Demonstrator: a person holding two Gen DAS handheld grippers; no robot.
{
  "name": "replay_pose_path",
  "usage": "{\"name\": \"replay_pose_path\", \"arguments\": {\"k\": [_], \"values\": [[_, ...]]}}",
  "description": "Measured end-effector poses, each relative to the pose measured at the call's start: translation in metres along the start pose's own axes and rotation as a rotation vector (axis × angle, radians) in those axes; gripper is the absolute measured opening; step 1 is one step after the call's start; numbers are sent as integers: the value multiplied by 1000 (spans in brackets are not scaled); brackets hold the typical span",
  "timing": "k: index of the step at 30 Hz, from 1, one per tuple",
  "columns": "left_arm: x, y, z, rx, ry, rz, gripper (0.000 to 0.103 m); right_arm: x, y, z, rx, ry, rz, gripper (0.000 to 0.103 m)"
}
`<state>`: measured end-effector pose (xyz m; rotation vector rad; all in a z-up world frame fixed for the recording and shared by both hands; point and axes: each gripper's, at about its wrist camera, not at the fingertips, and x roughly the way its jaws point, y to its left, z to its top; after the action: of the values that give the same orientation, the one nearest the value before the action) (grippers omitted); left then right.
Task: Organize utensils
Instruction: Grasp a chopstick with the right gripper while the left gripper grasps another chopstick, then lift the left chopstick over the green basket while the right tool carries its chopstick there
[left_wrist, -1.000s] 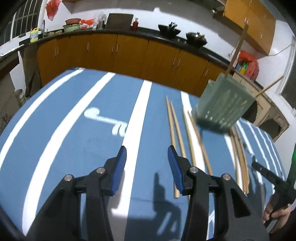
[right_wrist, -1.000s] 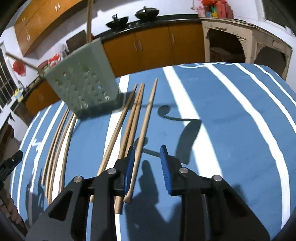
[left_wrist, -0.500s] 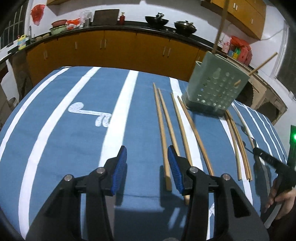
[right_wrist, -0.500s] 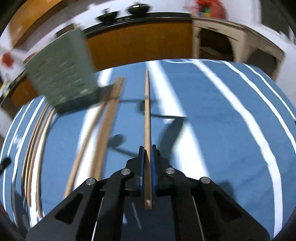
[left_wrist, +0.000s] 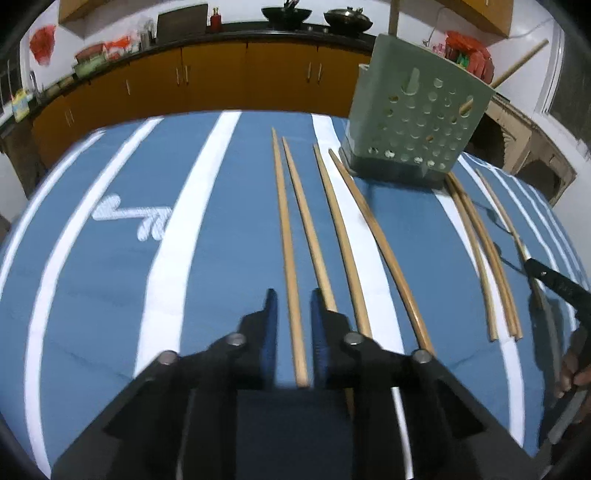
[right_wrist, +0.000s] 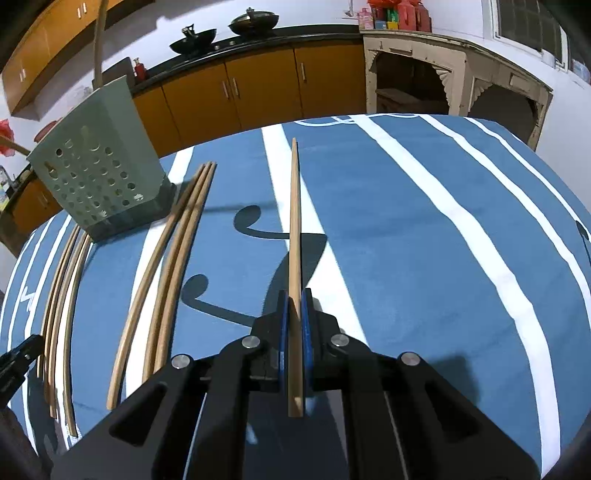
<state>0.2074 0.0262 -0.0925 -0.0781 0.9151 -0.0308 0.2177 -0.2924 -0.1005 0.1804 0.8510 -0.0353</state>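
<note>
While your right gripper (right_wrist: 294, 321) pinches a single chopstick (right_wrist: 295, 236) between its blue pads (right_wrist: 282, 332), the stick runs straight out toward twelve o'clock, its butt end poking back behind the pads and its far tip lifted over the blue striped tablecloth (right_wrist: 424, 229). At ten o'clock from that grip lie three chopsticks (right_wrist: 173, 254) side by side on the cloth, and past them, also near ten o'clock, stands the green perforated holder (right_wrist: 99, 173), upright, with one stick rising out of its top. More chopsticks (right_wrist: 62, 280) lie at nine o'clock, beyond the holder's base. Your left gripper (left_wrist: 291, 325) has its fingers narrowed around the leftmost chopstick (left_wrist: 286, 236) of a loose row of four, a sliver of gap showing on each side, so you have it straddled but not clamped. The row fans toward twelve and one o'clock, ending just short of the holder (left_wrist: 417, 122). Another group of sticks (left_wrist: 480, 251) lies at two o'clock, right of the holder. Orange cabinets (left_wrist: 221, 77) line the far wall.
</note>
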Motion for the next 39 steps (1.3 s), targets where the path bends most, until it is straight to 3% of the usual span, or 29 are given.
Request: {"name": "replay_pose_path", "arguments": {"k": [1,9,11,19,39], "values": [[1,1,1,-2,-1,3,8,0,1,0,-5,-1,5,8],[6,38,14,-67,-3,63,8,2,2,3,-19,-9,-5,8],[6,43,15,-54,2,48,8,3,2,4,-18,-11,-10,8],[1,41,7,-3,-24,42,12,3,2,4,-17,-11,-9,8],[-1,44,4,-22,-23,32,9,-5,0,-6,-13,-8,7,8]]}}
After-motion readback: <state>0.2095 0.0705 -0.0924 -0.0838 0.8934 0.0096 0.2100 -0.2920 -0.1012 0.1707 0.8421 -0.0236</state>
